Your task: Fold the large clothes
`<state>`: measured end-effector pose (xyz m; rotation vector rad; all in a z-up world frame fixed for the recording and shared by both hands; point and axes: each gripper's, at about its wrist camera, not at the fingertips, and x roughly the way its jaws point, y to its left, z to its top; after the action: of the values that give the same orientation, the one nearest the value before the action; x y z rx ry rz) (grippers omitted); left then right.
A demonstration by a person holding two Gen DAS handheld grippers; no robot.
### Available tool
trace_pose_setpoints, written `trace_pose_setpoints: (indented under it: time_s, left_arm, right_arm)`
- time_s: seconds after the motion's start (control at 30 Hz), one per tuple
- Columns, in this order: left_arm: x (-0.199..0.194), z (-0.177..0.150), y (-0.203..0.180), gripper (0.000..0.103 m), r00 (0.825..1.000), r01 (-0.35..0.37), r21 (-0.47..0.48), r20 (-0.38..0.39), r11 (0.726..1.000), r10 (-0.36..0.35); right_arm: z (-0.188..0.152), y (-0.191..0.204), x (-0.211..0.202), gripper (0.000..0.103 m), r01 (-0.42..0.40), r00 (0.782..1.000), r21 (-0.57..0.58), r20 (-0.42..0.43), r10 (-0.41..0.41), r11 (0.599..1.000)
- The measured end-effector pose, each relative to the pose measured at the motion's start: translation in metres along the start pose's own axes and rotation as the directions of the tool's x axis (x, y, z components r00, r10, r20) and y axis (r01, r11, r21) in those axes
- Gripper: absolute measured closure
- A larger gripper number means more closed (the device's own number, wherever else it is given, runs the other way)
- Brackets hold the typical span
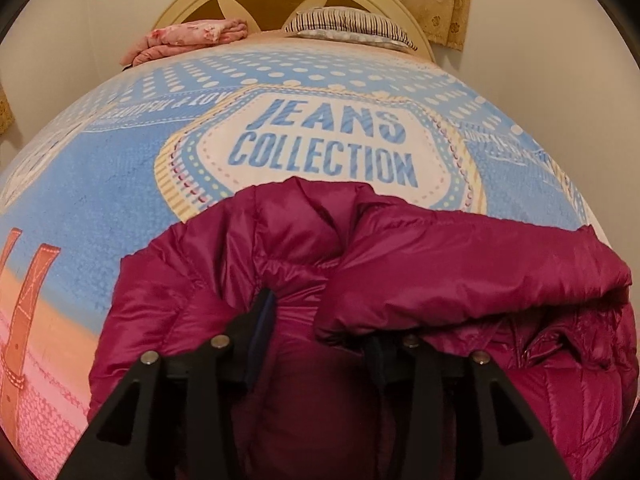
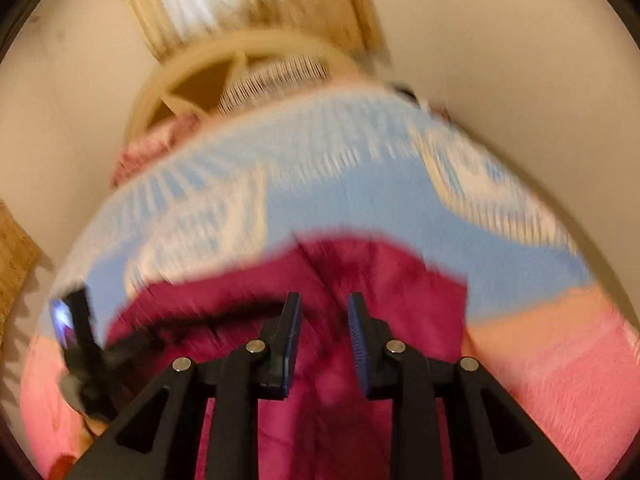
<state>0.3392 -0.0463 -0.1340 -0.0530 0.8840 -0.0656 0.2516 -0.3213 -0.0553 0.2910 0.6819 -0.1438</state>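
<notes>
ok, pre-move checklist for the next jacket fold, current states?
1. Left gripper in the magenta jacket: ok, fabric bulges between its fingers.
2. Left grip secure: cannot tell, right-hand finger hidden under a fold.
3. Right gripper open: ok, gap visible, nothing held.
4. Right view usable: not ok, motion blur.
5. Bedspread beyond jacket free: ok.
6. Pink folded cloth and striped pillow out of the way: ok, at headboard.
</notes>
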Motion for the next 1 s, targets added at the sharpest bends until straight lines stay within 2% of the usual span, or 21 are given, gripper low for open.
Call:
trace_pose_setpoints:
  time_s: [0.03,0.1,0.17,0.23,0.3,0.33,0.37,0.43,0.57,0.6,0.7,0.77,0.83,0.9,0.93,1.0]
  left_arm:
    - [0.0,0.0,0.0,0.057,1.0,0.0,0.001,-0.001,1.0,0.0]
    - [-0.001,0.0,0.002,0.057,1.0,0.011,-0.006,-0.007,1.0,-0.011]
    - [-0.007,0.001,0.008,0.056,0.998,0.047,-0.017,-0.034,0.999,-0.047]
    - [-0.018,0.001,0.017,0.055,0.995,0.085,-0.028,-0.048,0.996,-0.086]
    - [-0.034,-0.001,0.024,0.043,0.994,0.092,-0.028,-0.05,0.995,-0.093]
    - [-0.045,-0.001,0.028,0.04,0.995,0.09,-0.028,-0.044,0.996,-0.091]
    - [-0.054,-0.001,0.031,0.036,0.996,0.087,-0.03,-0.032,0.996,-0.088]
    - [-0.081,0.004,0.031,0.036,0.996,0.09,-0.019,0.03,0.996,-0.09]
    - [-0.11,0.031,-0.003,0.035,0.985,0.086,0.047,0.146,0.995,-0.092]
    - [-0.107,0.039,-0.013,0.03,0.984,0.087,0.058,0.151,0.994,-0.095]
    - [-0.066,0.048,-0.038,0.028,0.994,0.025,0.059,0.108,0.998,-0.032]
    - [-0.028,0.04,-0.042,0.029,1.0,-0.007,0.053,0.015,0.999,0.006]
    - [-0.001,0.025,-0.031,0.028,0.999,0.009,0.009,-0.045,1.0,-0.009]
    - [0.013,0.01,-0.018,0.026,0.999,0.032,-0.041,-0.039,0.999,-0.034]
    - [0.011,0.008,-0.017,0.026,0.999,0.032,-0.04,-0.009,0.999,-0.033]
    - [0.014,0.008,-0.021,0.022,1.0,0.005,-0.019,-0.009,1.0,-0.005]
  right_arm:
    - [0.01,0.012,0.003,0.078,-0.01,1.0,-0.027,0.007,0.01,1.0]
    - [0.023,0.03,0.024,0.078,-0.048,0.998,-0.038,-0.033,0.047,0.998]
    - [0.024,0.038,0.058,0.078,-0.034,0.995,-0.017,-0.091,0.033,0.999]
    - [0.011,0.036,0.089,0.078,-0.023,0.984,0.015,-0.174,0.025,1.0]
    - [-0.009,0.028,0.116,0.078,-0.017,0.968,0.065,-0.25,0.033,0.998]
    - [-0.023,0.023,0.128,0.078,-0.015,0.96,0.086,-0.278,0.039,0.996]
    - [-0.031,0.02,0.131,0.078,-0.032,0.967,0.091,-0.249,0.054,0.995]
    - [-0.035,0.019,0.128,0.078,-0.05,0.979,0.077,-0.195,0.065,0.996]
    - [-0.04,0.026,0.125,0.078,-0.025,0.988,0.035,-0.153,0.03,0.999]
    - [-0.041,0.029,0.123,0.078,-0.013,0.988,0.02,-0.151,0.016,1.0]
    - [-0.042,0.03,0.122,0.078,-0.007,0.989,0.011,-0.147,0.009,1.0]
    - [-0.043,0.027,0.122,0.078,-0.018,0.99,0.022,-0.142,0.021,1.0]
    - [-0.043,0.024,0.122,0.078,-0.028,0.99,0.031,-0.138,0.032,0.999]
    - [-0.042,0.025,0.121,0.078,-0.029,0.99,0.03,-0.134,0.033,0.999]
    - [-0.042,0.027,0.122,0.078,-0.026,0.99,0.024,-0.135,0.029,0.999]
    - [-0.041,0.03,0.124,0.077,-0.013,0.99,0.008,-0.14,0.014,1.0]
